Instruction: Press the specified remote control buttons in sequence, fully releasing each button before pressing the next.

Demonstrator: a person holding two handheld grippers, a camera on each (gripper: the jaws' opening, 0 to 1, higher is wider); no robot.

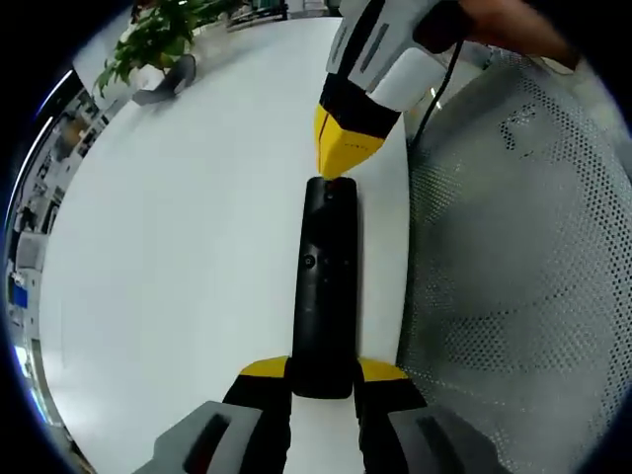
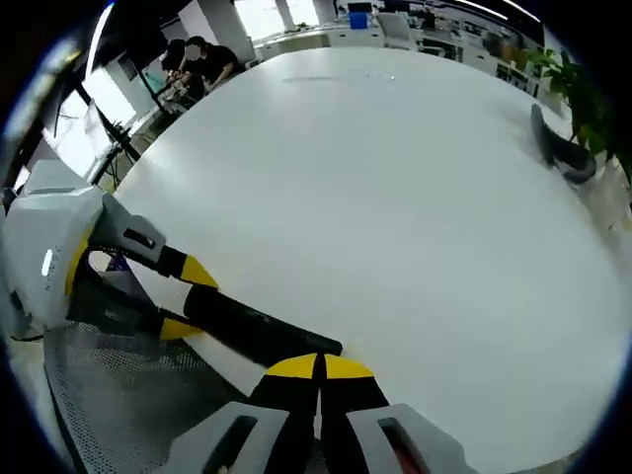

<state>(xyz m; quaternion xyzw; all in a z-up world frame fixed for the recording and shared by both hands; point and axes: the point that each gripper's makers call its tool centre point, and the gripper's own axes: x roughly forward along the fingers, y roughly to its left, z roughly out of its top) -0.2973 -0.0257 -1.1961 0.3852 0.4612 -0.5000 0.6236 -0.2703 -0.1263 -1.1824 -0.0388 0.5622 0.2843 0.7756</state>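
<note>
The remote control (image 1: 326, 286) lay on the table (image 1: 178, 257) near its right edge, between the left gripper (image 1: 323, 380) and the right gripper (image 1: 341, 163), with a plant (image 1: 158, 39) far left.

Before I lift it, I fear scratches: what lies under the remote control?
The remote control lies on the white table, its near end between the left gripper's yellow tips. The right gripper touches its far end. Anything beneath it is covered.
</note>
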